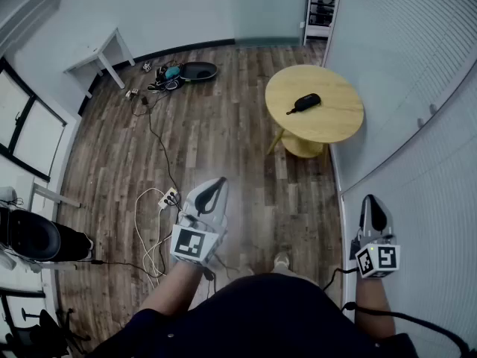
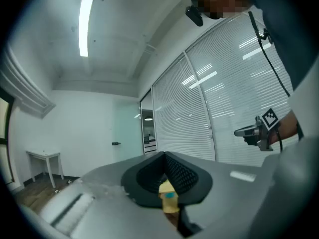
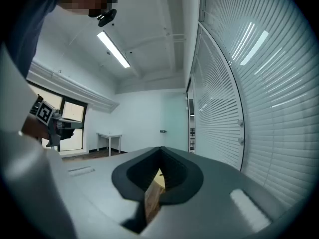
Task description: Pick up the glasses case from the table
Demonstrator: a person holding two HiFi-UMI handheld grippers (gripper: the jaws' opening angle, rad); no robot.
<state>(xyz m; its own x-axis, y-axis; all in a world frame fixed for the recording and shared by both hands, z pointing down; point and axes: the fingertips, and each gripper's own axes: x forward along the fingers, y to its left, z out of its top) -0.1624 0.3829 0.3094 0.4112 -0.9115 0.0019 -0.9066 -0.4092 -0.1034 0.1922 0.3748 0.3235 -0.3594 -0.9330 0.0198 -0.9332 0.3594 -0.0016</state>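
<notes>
Fingers (image 3: 177,171) clenched on nothing on left gripper (image 1: 218,185) and right gripper (image 1: 373,201); glasses case (image 1: 305,103) lies well ahead on round table (image 1: 335,121).
Step closer first, spread one gripper before reaching in, straddle case across its narrow width.

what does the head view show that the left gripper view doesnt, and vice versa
Only the head view: the black glasses case lying on the round yellow table, and cables on the wood floor. Only the left gripper view: the ceiling light and a close look at the left gripper with its fingers pressed together. Both: the white side table, the slatted wall and the right gripper.
</notes>
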